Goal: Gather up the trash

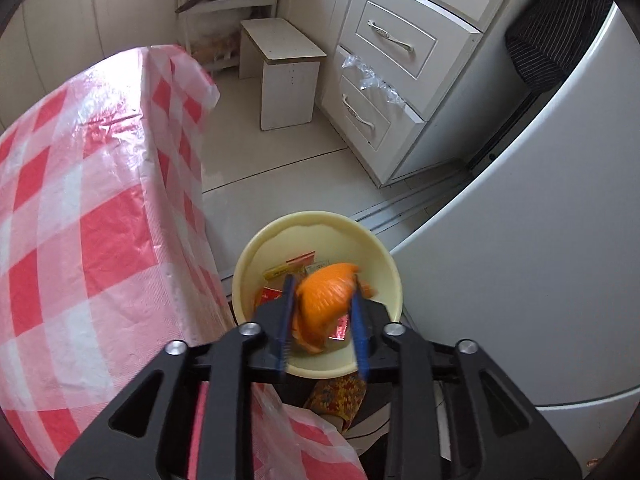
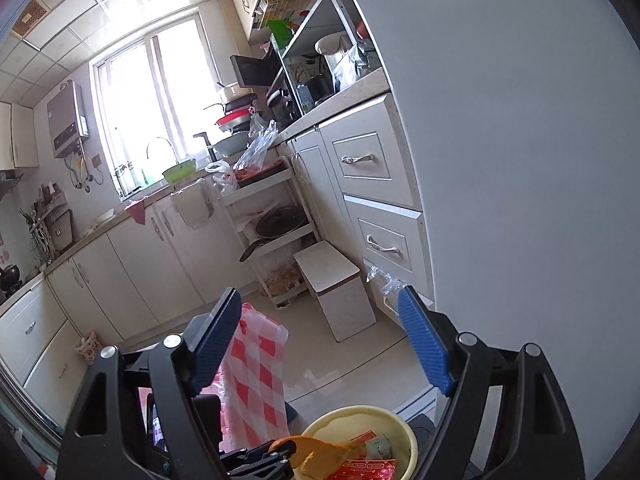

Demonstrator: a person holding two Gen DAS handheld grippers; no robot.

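My left gripper is shut on an orange peel and holds it just above a pale yellow bin that stands on the floor beside the table. Red and yellow wrappers lie inside the bin. In the right wrist view the bin sits at the bottom with the peel and a red wrapper over it. My right gripper is open and empty, held higher up and facing the kitchen.
A table with a red-and-white checked cover fills the left. A white stool stands on the tile floor by a drawer cabinet. A white fridge is close on the right. A pan rack stands further back.
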